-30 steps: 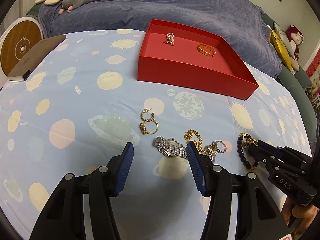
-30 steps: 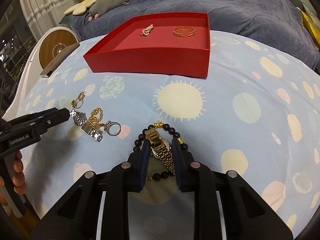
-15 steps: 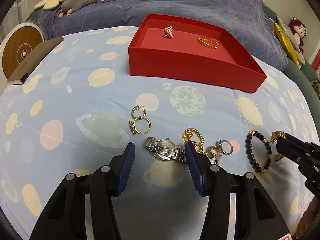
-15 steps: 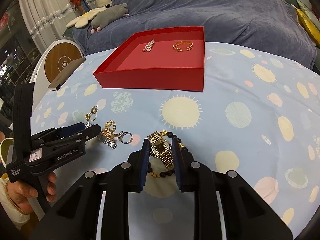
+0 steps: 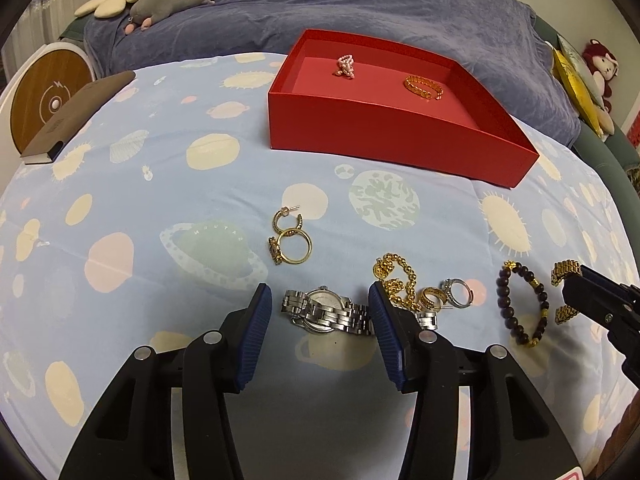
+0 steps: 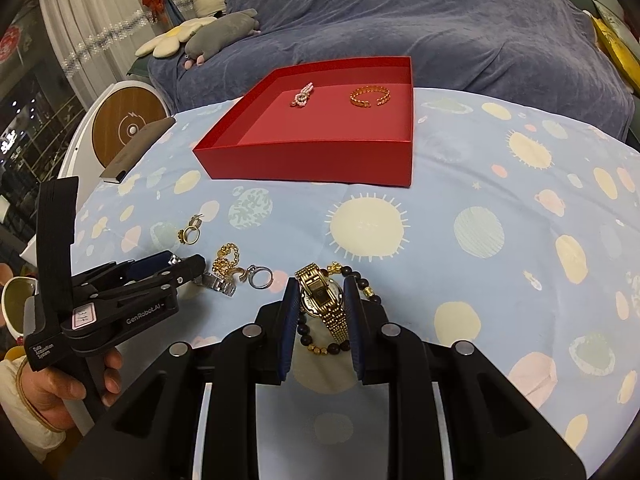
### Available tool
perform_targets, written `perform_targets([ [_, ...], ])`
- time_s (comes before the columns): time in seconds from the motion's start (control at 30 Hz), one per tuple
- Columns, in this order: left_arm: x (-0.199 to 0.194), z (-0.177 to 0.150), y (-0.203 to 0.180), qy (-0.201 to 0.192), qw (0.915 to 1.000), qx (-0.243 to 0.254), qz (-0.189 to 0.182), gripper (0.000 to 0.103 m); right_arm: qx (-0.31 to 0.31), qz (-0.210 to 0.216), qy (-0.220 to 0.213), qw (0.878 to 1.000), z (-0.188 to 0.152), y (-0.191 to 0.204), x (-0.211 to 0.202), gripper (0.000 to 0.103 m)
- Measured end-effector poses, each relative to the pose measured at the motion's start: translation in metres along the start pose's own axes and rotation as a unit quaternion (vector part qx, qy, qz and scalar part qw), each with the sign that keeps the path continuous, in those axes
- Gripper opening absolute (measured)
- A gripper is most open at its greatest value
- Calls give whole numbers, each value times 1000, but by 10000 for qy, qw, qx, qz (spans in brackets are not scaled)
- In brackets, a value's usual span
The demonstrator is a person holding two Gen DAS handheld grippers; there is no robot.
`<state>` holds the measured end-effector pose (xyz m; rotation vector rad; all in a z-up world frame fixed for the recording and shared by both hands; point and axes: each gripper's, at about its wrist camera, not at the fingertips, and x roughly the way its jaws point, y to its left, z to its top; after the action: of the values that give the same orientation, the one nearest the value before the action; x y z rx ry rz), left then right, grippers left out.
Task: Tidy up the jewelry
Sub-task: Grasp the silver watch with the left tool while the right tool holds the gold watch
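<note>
The right gripper (image 6: 321, 294) is closed on the gold watch (image 6: 323, 300); both pads press the case from either side, and the gold band trails toward the camera between them. The watch lies over a dark bead bracelet (image 6: 320, 346) on the space-print cloth (image 6: 480, 184).

The left gripper (image 5: 320, 302) is spread. Its jaws have just been closing slightly, with the silver watch (image 5: 326, 312) between the pads. The right pad is at the end of the band; the left pad stands clear of the watch.

Just beside the silver watch lie a gold chain (image 5: 394, 280), a small gold ring (image 5: 430, 298) and a silver ring (image 5: 458, 292). Farther from the left gripper, a gold hoop earring (image 5: 287, 218) touches a larger gold ring (image 5: 294, 248).

The red box (image 6: 312, 162) stands open beyond the loose pieces, well apart from both grippers. It holds two items on its floor near the far wall: a pink bead ornament (image 6: 303, 96) on the left and an open gold bangle (image 6: 369, 96) on the right. The two items do not touch each other. The rest of the box floor is bare.

A hand (image 6: 52, 396) holds the left gripper's handle in the right wrist view.
</note>
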<state>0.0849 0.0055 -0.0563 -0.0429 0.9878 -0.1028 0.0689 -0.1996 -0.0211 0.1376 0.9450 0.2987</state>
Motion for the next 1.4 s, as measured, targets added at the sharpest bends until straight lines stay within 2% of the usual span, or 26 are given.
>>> perform_targets([
  [0.03,0,-1,-3,-21,9999,75,66,47,-6,-5,5,10000,-1,0,0,22],
  [0.1,-2,-4,-4,-71,9998,158,107,31,11,-11,17,10000,-1,-2,0,22],
  [0.23,-6,-6,0,-52,9999,135,-71,26,56,-16,-9,10000,0,-5,-2,22],
  [0.27,-8,-6,0,-101,9998,157,-52,12,52,-14,-20,10000,1,-5,-3,22],
  [0.3,-12,-5,0,-221,9995,214,-102,6,48,-10,-30,10000,1,-4,-3,22],
  [0.57,-10,3,15,49,9982,-228,-555,6,36,-2,-43,10000,1,-3,-4,22],
  [0.63,-18,-1,17,37,9979,-343,-552,6,46,-7,-39,10000,0,-3,-4,22],
  [0.73,-30,-11,8,33,9974,-298,-660,11,62,-14,-28,10000,0,-3,-4,22],
  [0.8,-29,-16,-1,67,9973,-217,-697,27,62,-15,-21,10000,0,-3,-3,22],
  [0.93,-14,-16,-13,237,9961,-361,-771,41,35,-6,-23,10000,0,-1,-3,22],
  [1.0,-13,-12,-15,112,9967,-484,-643,56,37,-4,-16,10000,0,-2,-3,22],
  [1.1,-7,-9,-17,-7,9980,-537,-321,57,46,1,15,10000,0,-2,0,22],
  [1.2,-7,-15,-24,-46,10000,-81,24,57,20,21,9,10000,0,-1,-1,22],
  [1.3,-10,-23,-23,-16,9993,290,236,57,45,37,-10,10000,1,-2,-2,22],
  [1.4,-12,-26,-9,3,9991,262,324,58,55,44,-39,10000,2,-2,-5,22],
])
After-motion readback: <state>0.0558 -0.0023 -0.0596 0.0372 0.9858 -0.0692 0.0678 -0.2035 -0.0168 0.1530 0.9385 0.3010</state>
